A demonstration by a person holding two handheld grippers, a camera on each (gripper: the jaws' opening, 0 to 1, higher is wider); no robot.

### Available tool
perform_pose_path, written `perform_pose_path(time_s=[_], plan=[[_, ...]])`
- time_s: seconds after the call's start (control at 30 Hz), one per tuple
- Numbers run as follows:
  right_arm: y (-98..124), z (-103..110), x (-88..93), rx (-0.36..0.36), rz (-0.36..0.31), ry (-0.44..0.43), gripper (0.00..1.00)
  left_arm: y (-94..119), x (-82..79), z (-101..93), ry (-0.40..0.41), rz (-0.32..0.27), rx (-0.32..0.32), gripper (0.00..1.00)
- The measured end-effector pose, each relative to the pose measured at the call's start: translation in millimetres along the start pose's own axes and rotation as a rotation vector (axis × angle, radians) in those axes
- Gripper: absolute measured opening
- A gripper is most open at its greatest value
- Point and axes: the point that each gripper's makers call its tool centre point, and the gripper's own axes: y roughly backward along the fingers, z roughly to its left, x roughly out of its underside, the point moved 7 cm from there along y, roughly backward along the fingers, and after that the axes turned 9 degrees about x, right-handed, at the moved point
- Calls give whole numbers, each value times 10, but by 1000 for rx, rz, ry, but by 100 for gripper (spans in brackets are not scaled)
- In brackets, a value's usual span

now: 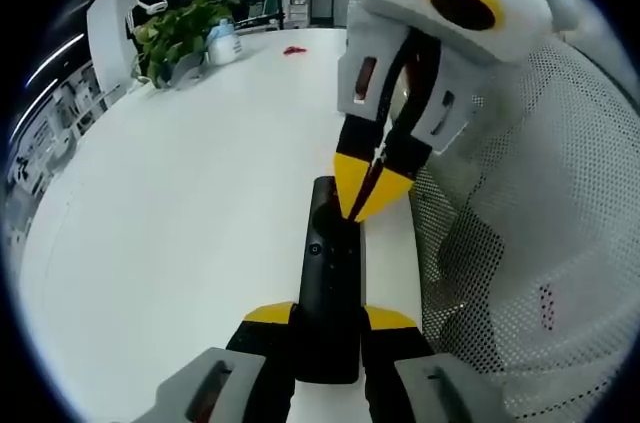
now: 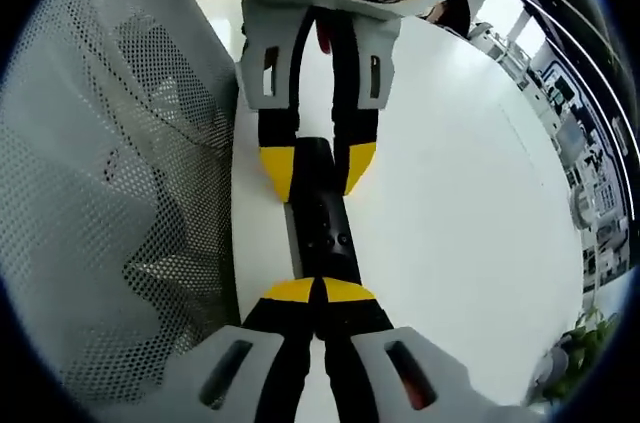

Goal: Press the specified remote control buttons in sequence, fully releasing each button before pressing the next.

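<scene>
One remote: a single black remote control [image 1: 330,283] is seen lying at the edge of a white table [image 1: 180,233], beside a white mesh surface [image 1: 530,243] that looks like a chair back.

Long axis: in the left gripper view the remote is laid lengthwise, running straight away from the camera toward the other tool; in the right gripper view [image 2: 320,223] the same line is kept, from one pair of jaws to the other.

Holding tool: the left gripper [image 1: 330,318] is set astride the near end of the remote, one yellow-tipped jaw on each long side, so the body is pinched between them. In the right gripper view it is seen from the front [image 2: 318,168], gripping the far end.

Pressing tool: the right gripper [image 2: 318,291] is held with its jaws pressed together, the yellow tips meeting in a single point. In the left gripper view [image 1: 365,198] that point is brought down onto the upper part of the remote's face, at or just on the button area.

Key relation: the remote is judged to lie directly below and ahead of the right gripper's closed tip, making the right the nearer to the buttons.

Contact: whether a button is actually depressed cannot be told.

Pose: the right gripper is tilted steeply down onto the remote; the left is kept low and level along it.

Surroundings: a potted plant [image 1: 180,33] and a white bottle [image 1: 224,43] are set well apart at the far side of the table.
</scene>
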Motion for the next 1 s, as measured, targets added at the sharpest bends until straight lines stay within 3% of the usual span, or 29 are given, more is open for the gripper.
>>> perform_pose_path(time_s=[0.43, 0.9, 1.0], plan=[[-31, -9, -78, -36, 67, 137, 0, 0, 10, -6, -27, -1, 0, 25], [-13, -31, 3, -17, -1, -147, 0, 0, 7, -4, -6, -13, 3, 25], [-15, -27, 0, -14, -6, -141, 0, 0, 11, -7, -8, -16, 1, 25]])
